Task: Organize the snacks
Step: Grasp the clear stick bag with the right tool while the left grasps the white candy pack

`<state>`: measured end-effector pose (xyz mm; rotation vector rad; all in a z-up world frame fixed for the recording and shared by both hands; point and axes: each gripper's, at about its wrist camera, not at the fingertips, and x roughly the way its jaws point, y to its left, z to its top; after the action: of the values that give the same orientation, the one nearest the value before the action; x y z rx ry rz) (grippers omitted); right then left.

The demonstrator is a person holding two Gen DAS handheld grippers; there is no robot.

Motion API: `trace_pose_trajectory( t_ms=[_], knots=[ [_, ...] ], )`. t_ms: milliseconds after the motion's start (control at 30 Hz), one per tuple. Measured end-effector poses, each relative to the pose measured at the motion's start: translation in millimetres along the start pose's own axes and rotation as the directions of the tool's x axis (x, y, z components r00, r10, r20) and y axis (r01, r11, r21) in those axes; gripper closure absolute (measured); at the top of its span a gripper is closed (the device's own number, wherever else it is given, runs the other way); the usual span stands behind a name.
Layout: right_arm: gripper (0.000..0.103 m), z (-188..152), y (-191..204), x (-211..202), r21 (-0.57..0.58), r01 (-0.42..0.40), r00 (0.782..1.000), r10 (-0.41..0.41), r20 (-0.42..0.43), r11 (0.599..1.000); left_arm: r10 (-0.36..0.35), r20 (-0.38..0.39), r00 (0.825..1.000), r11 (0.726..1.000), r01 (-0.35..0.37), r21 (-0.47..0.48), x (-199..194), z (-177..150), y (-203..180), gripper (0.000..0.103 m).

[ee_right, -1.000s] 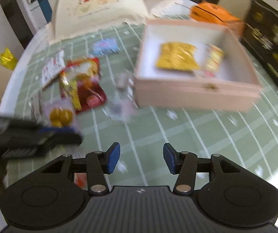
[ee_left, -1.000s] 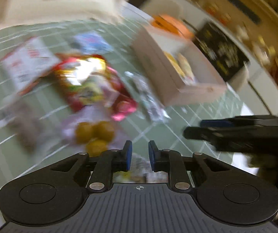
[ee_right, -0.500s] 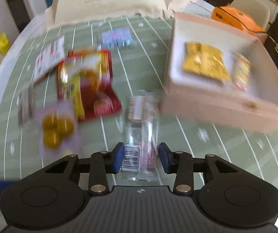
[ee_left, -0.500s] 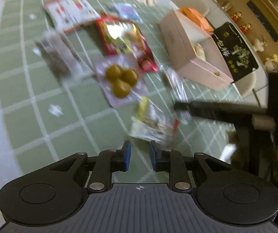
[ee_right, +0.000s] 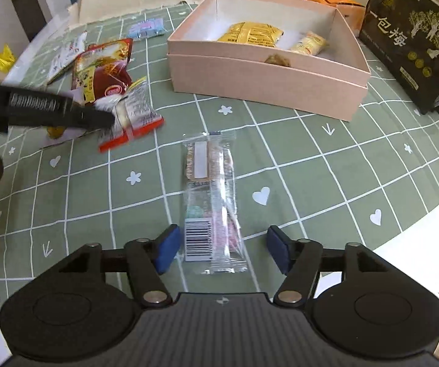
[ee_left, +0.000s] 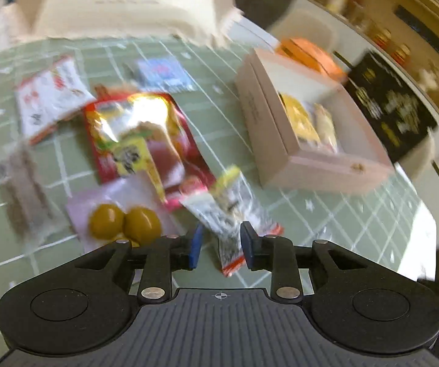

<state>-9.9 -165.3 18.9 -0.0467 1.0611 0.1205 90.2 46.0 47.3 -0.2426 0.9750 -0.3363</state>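
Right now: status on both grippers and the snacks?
Left gripper opening, red-edged packet between pads. Right gripper opening, clear packet on cloth. Pink box path unblocked.

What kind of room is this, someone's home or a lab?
Most likely a home dining area. The table wears a green checked tablecloth strewn with snack packets, a pink box holds a few of them, and shelves of jars, though blurred, line the wall behind.

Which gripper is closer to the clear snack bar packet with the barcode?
Right. The right gripper straddles the clear bar packet's barcode end, jaws opening, pads off it. The left gripper is off to its left, around a white-and-red snack packet.
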Motion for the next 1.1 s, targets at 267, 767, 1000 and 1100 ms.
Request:
trace_pose_trajectory(
  t_ms=[267,767,1000,1100],
  knots=[
    [0.029,-4,-27,6,-0.025,-0.040,0.992,0.043,0.117,0.999,0.141,0.058,0.988,0.988,-0.136,-0.078,6,13,-38,0.072],
    [0.005,-23,-38,21,-0.098,-0.035,0.948,0.064,0.312,0.995,0.170,0.058,0.984,0.898,-0.179,0.402,16,-32,-73,0.067],
    [0.002,-21,-38,24,-0.095,-0.036,0.947,0.065,0.314,0.995,0.195,0.080,0.977,0.980,-0.198,0.030,-27,-48,-48,0.069],
    [0.002,-22,-38,24,-0.094,-0.037,0.947,0.065,0.315,0.995,0.189,0.080,0.979,0.978,-0.195,0.077,-22,-53,-62,0.069]
  ],
)
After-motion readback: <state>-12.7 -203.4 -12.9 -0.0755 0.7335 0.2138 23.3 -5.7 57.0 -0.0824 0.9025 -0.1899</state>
